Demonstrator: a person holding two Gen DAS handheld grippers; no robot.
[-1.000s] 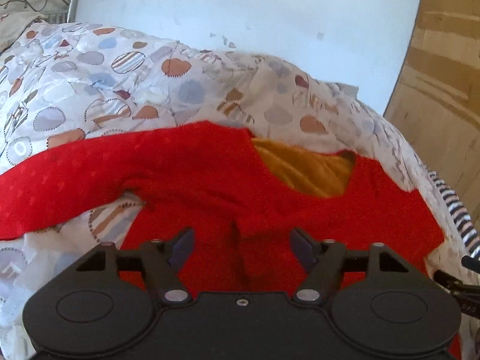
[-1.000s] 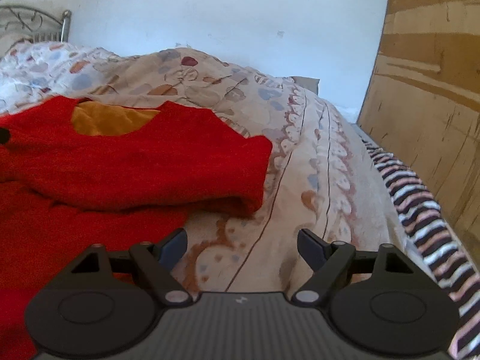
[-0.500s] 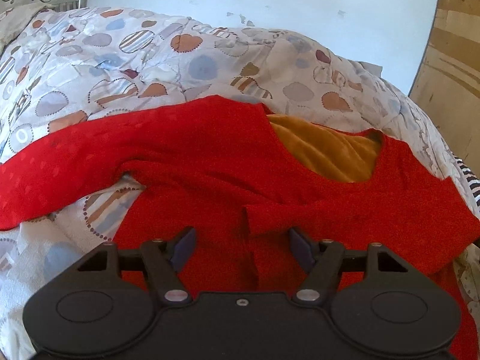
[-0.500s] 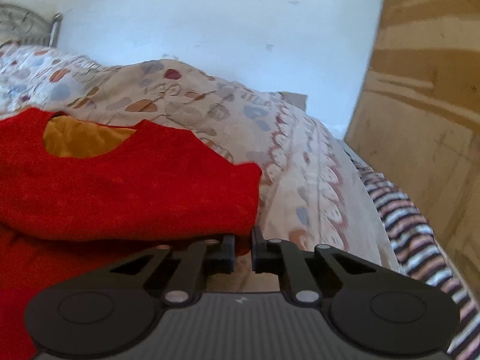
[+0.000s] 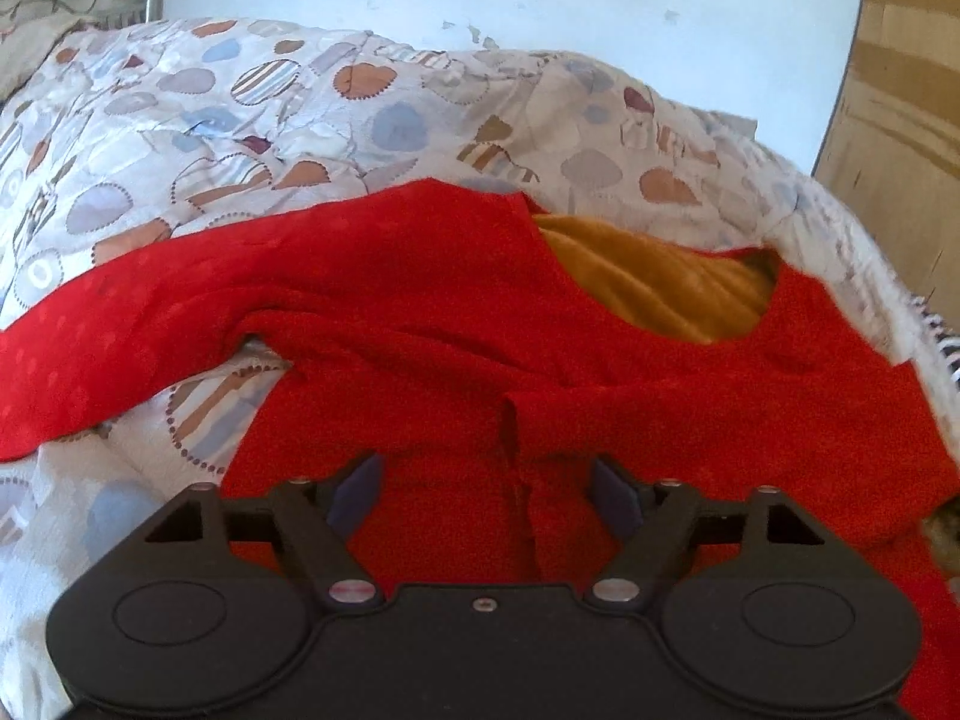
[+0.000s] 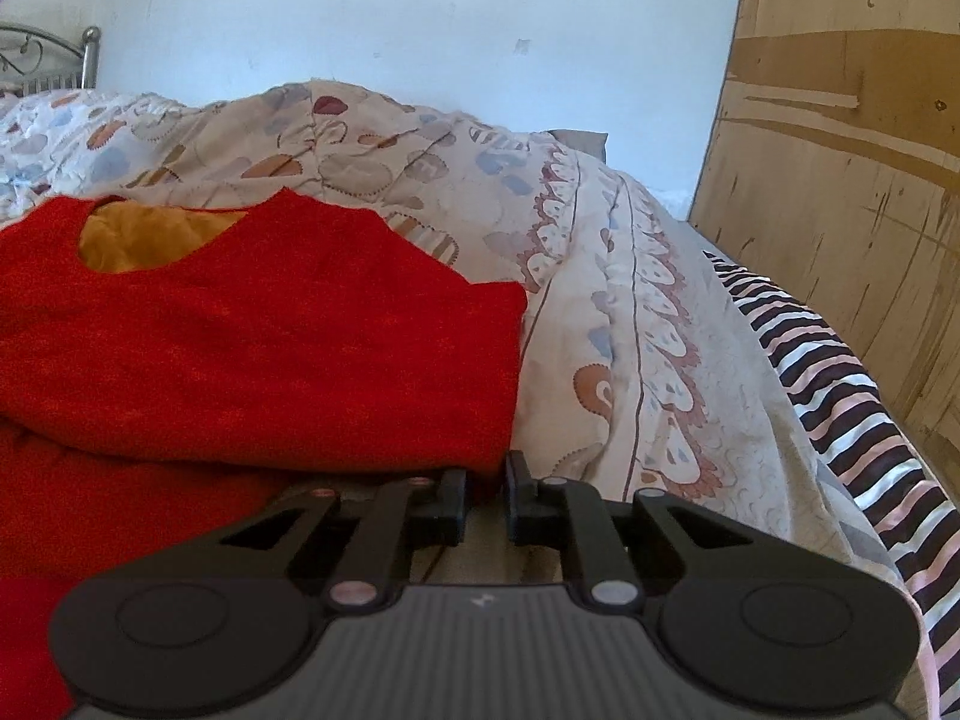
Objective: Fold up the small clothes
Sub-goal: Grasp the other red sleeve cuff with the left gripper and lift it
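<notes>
Risk: right tongs (image 6: 485,495), jaws nearly closed and easing apart on the folded corner of the red top (image 6: 258,354), could let it slip.
Left tongs (image 5: 486,483): opening, empty, over the top's front.
Location: top lies on the quilt (image 5: 252,114).
Surroundings: striped sheet (image 6: 840,396), wooden board (image 6: 840,192) alongside; nothing blocks.

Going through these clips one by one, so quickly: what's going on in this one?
A person with a handheld gripper in each hand is folding a red top spread on a patterned quilt. The right gripper has pinched the corner of the top's folded sleeve, though its jaws are easing open slightly. The left gripper hangs over the middle of the top, its jaws opening wide around a crease without gripping it.
</notes>
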